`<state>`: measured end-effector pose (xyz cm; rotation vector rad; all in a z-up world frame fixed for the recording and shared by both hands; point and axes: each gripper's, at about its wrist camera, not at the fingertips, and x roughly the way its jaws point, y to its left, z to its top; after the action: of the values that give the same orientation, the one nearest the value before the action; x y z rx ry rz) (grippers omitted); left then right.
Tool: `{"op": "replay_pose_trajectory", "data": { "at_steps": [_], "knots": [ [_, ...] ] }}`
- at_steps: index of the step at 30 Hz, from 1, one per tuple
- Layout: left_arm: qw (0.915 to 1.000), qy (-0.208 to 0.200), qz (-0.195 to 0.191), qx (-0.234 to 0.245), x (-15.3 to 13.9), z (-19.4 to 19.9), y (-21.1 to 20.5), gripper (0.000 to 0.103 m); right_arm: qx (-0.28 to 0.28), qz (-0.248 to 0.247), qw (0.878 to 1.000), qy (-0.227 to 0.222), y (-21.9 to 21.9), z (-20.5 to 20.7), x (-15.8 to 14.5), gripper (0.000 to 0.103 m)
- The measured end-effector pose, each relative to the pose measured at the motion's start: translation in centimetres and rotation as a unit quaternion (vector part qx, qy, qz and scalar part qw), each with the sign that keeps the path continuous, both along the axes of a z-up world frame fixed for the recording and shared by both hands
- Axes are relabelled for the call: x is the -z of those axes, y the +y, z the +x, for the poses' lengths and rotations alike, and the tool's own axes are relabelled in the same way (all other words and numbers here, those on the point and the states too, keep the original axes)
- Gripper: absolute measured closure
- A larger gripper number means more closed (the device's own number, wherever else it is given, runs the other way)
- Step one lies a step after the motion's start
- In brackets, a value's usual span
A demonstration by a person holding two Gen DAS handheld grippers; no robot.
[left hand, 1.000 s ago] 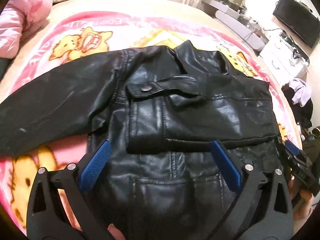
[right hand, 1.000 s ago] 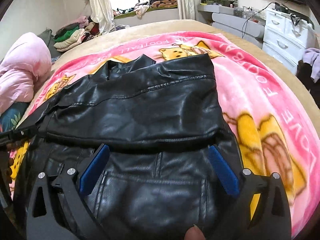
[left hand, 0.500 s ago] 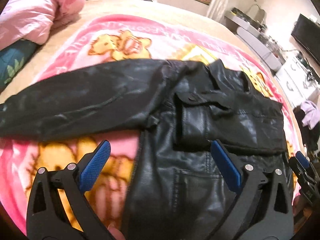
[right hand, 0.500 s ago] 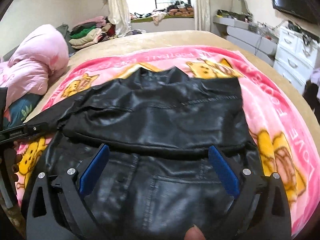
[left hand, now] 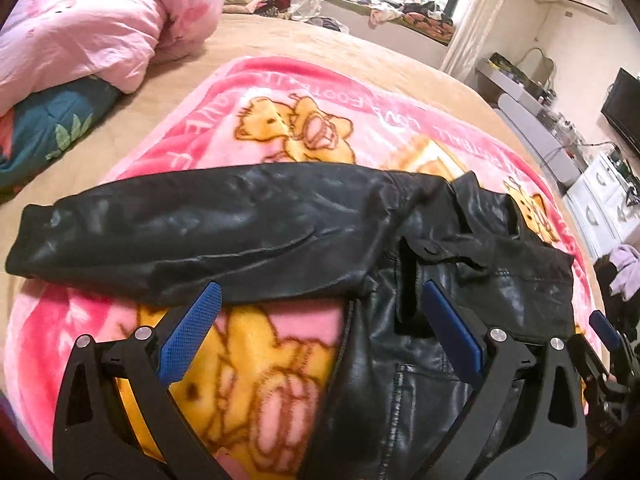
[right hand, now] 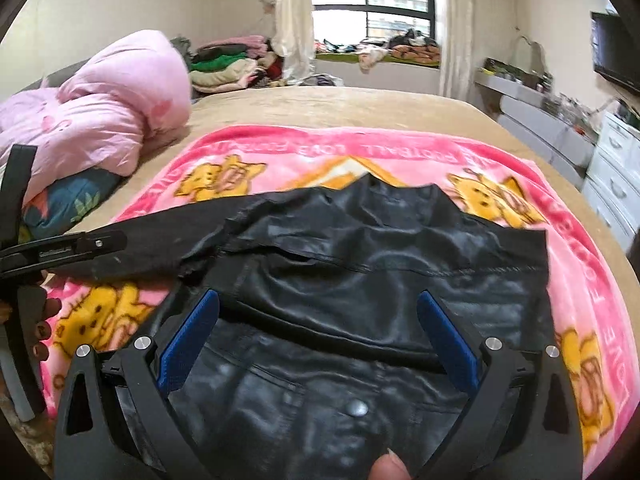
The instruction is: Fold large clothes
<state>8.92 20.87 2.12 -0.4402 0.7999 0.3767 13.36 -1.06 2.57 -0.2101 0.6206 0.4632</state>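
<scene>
A black leather jacket lies front up on a pink cartoon blanket on the bed. Its right sleeve is folded across the chest; its left sleeve stretches out flat to the left. My left gripper is open and empty, above the jacket's left edge near the armpit. In the right wrist view the jacket fills the middle. My right gripper is open and empty above the jacket's lower front. The left gripper's body shows at that view's left edge.
A pink duvet and a dark leaf-print pillow lie at the bed's far left. White drawers and a shelf stand along the right wall. Piled clothes sit by the window.
Both grippers have pulled back and tilted up. The left one has swung left, so the outstretched sleeve now fills its view. Both stay open and the jacket has not moved.
</scene>
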Motion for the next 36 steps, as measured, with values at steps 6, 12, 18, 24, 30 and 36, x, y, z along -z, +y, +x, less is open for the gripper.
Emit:
{"op": "replay_pose_trajectory", "data": {
  "at_steps": [6, 12, 18, 24, 30, 36],
  "knots": [
    [0.9995, -0.005, -0.007, -0.032, -0.3, -1.1, 2.4, 0.009, -0.038, -0.007, 0.999, -0.004, 4.1, -0.4, -0.2, 0.004],
    [0.9977, 0.001, -0.014, -0.067, -0.1, -2.3, 5.2, 0.009, -0.082, -0.012, 0.996, -0.011, 8.3, -1.1, -0.6, 0.004],
    [0.994, 0.004, -0.026, -0.107, 0.2, -3.7, 8.1, 0.009, -0.115, -0.012, 0.993, -0.009, 11.9, -1.3, -0.6, 0.004],
    [0.9867, 0.008, -0.045, -0.156, 1.0, -5.6, 11.3, 0.009, -0.136, -0.014, 0.991, -0.002, 14.7, -1.2, -0.1, 0.004],
    [0.9765, 0.014, -0.079, -0.2, 2.3, -7.4, 14.1, 0.009, -0.148, -0.01, 0.989, 0.01, 16.7, -1.0, 0.7, 0.004],
    [0.9672, 0.003, -0.088, -0.238, 2.6, -9.3, 16.1, 0.009, -0.151, -0.011, 0.988, 0.024, 17.9, -1.0, 2.0, 0.004]
  ]
}}
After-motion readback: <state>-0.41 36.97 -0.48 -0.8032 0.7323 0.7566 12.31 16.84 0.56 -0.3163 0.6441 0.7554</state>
